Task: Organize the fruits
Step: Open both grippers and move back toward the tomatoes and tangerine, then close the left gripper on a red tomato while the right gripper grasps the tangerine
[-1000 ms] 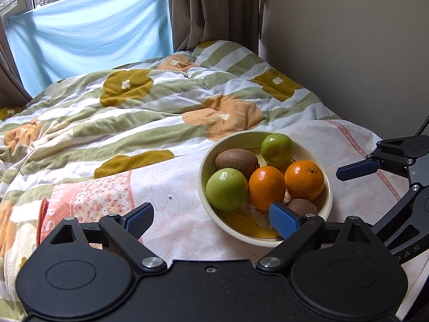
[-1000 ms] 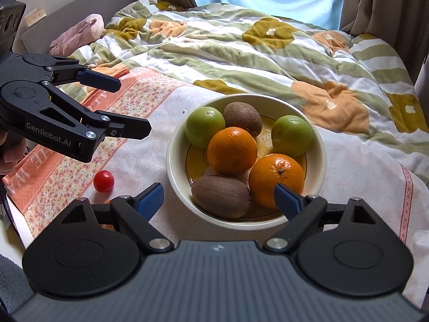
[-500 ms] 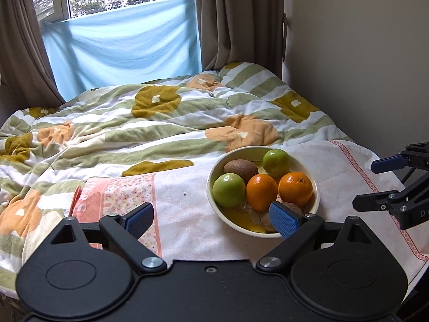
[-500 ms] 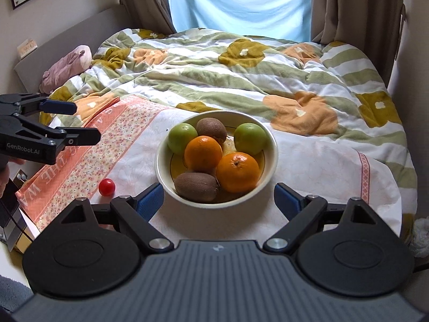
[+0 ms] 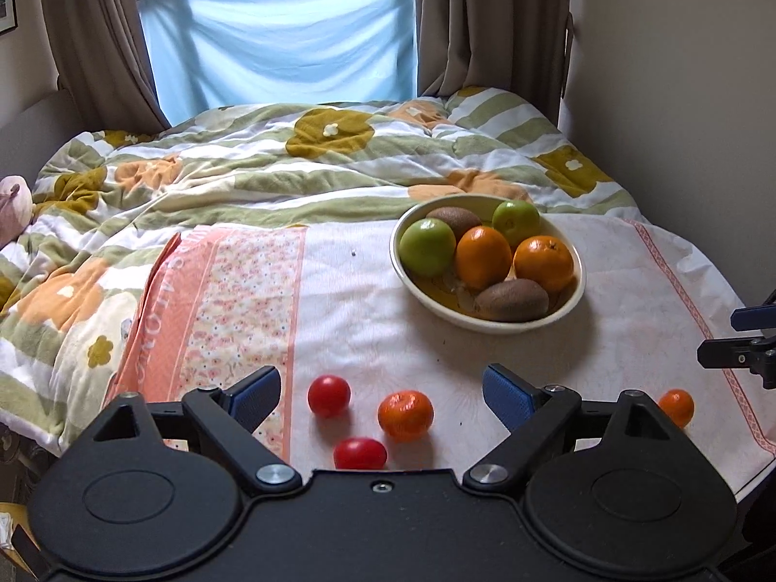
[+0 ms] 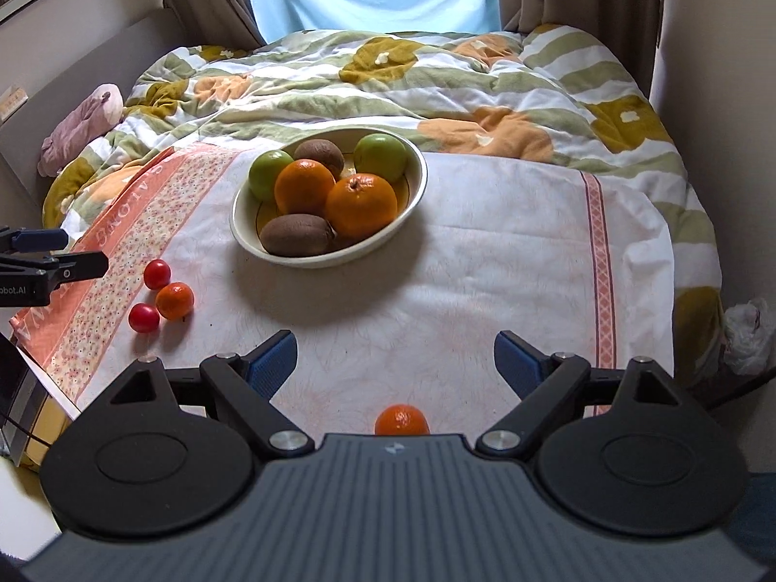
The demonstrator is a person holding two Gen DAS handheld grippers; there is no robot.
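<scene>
A cream bowl (image 5: 490,327) (image 6: 300,262) on the floral cloth holds two green apples, two oranges and two kiwis. In front of it lie two red tomatoes (image 5: 329,395) (image 5: 360,453) and a small mandarin (image 5: 405,414). My left gripper (image 5: 380,388) hovers over these three with its jaws wide and closing; the pads touch nothing. A second small mandarin (image 6: 402,420) (image 5: 675,407) lies just below my right gripper (image 6: 394,361), which is open and holds nothing. Each gripper also shows at the edge of the other's view.
The cloth (image 5: 339,320) covers the near end of a bed with a flowered duvet (image 5: 291,169). A wall runs along the right, with curtains and a window behind. A pink soft toy (image 6: 82,126) lies far left, a white plastic bag (image 6: 747,339) to the right.
Both grippers have drawn back from the bowl, which now sits farther off in both views. The tomatoes and both small mandarins have come into view near the fingers.
</scene>
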